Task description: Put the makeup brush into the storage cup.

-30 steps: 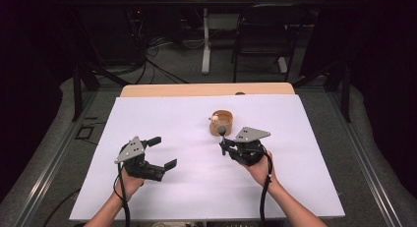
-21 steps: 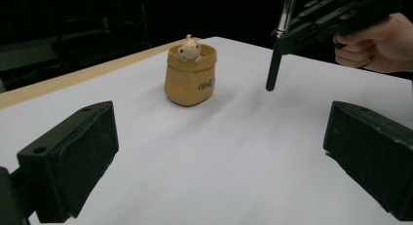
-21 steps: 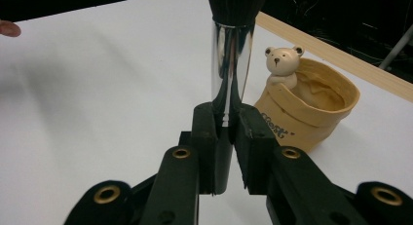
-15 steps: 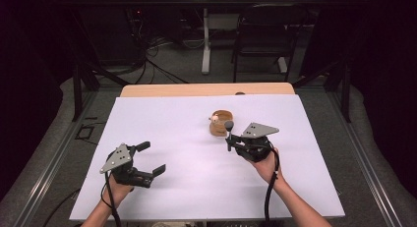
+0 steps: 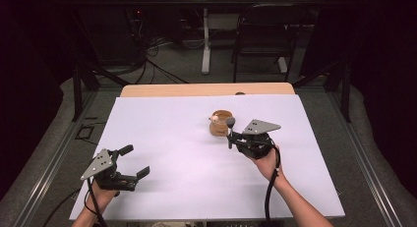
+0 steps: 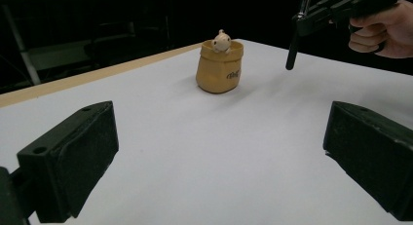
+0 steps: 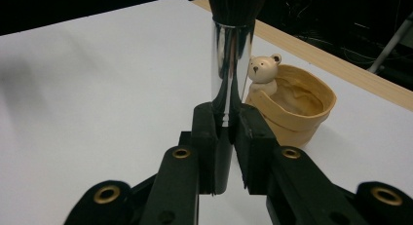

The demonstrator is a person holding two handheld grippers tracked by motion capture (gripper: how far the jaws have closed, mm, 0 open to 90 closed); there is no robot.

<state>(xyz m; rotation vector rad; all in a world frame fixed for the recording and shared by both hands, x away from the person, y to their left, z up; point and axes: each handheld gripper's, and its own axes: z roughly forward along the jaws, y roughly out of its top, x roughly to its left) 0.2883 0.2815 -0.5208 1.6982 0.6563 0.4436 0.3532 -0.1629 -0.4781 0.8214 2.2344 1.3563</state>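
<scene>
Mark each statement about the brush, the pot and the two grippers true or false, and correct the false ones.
1. The right gripper is shut on the brush. True.
2. The pot lies on its side. False: it stands upright.
3. The left gripper holds the pot. False: its jaws are open and empty, well apart from it.
4. A small bear figure sits at the pot's rim. True.
5. The brush stands in the pot. False: it is held beside it.

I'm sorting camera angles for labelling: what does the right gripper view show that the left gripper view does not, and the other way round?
The right gripper view alone shows the brush's shiny metal ferrule clamped between the right gripper's jaws, and the holder's hollow inside. The left gripper view alone shows the left gripper's jaws standing wide apart with nothing between them, and the dark lettering on the holder's side. Both show the tan bear holder on the white table.
</scene>
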